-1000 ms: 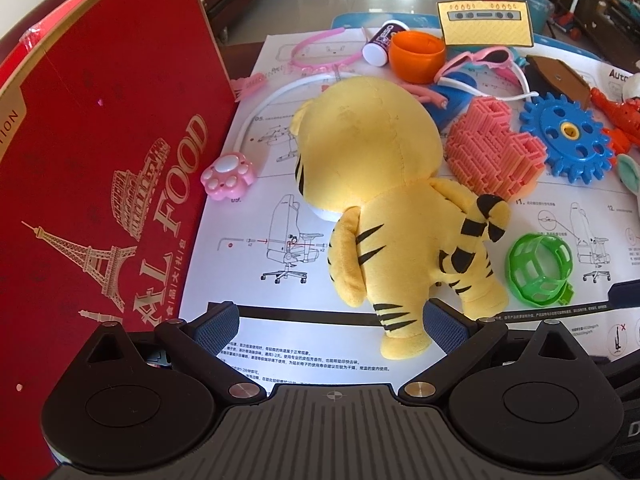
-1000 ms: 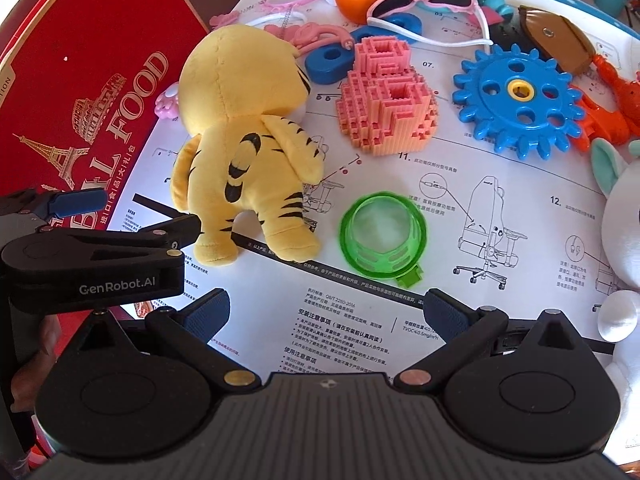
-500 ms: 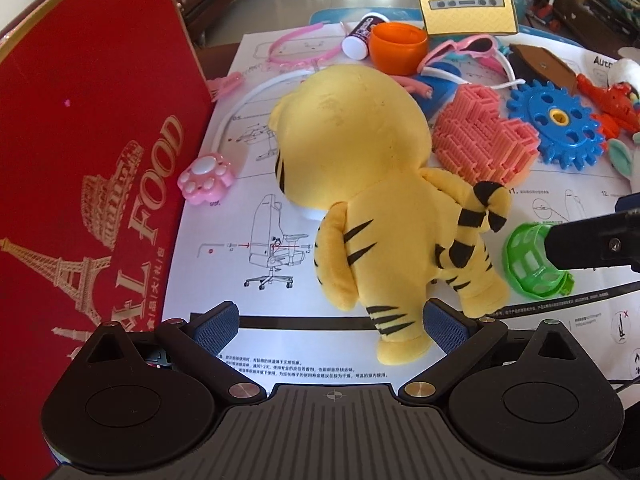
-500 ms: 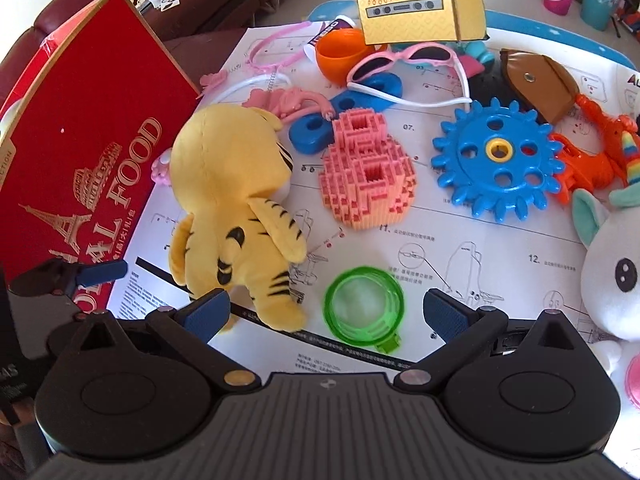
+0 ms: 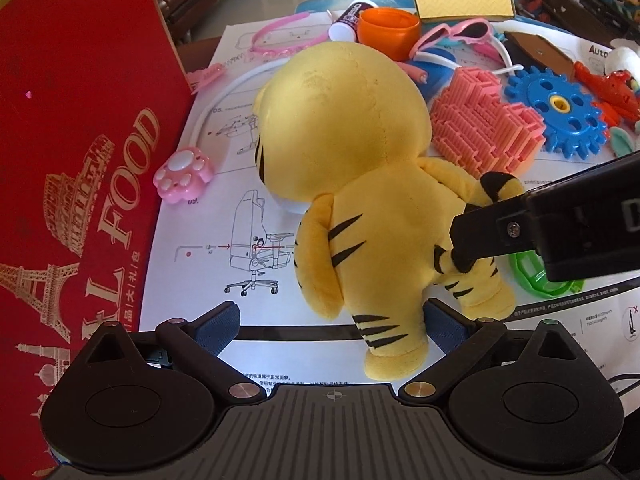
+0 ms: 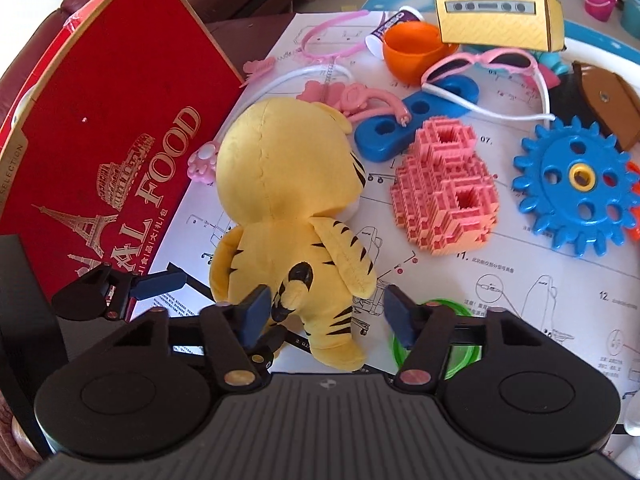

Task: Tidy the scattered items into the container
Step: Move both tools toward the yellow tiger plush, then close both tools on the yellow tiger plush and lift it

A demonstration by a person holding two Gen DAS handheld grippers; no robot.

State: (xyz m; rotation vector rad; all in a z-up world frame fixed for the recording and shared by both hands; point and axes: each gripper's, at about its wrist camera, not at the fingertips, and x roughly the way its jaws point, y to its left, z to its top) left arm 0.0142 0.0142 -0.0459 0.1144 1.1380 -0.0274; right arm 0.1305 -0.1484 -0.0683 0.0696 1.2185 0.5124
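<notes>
Right wrist view: right hand-held gripper [image 6: 324,316] is closing, half-spread, around the plush tiger's [image 6: 288,208] rump.

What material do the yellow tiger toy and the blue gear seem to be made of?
Tiger toy: soft plush fabric, matte and slightly fuzzy, with a stitched seam down its head. Blue gear: probably hard moulded plastic, smooth and a little shiny, with crisp teeth and round holes.

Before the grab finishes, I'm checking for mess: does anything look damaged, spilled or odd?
Nothing looks spilled or broken. The tiger plush lies face down on the instruction sheet, and the red box leans tilted beside it. The right hand-held gripper is closing around the plush's lower body.
</notes>
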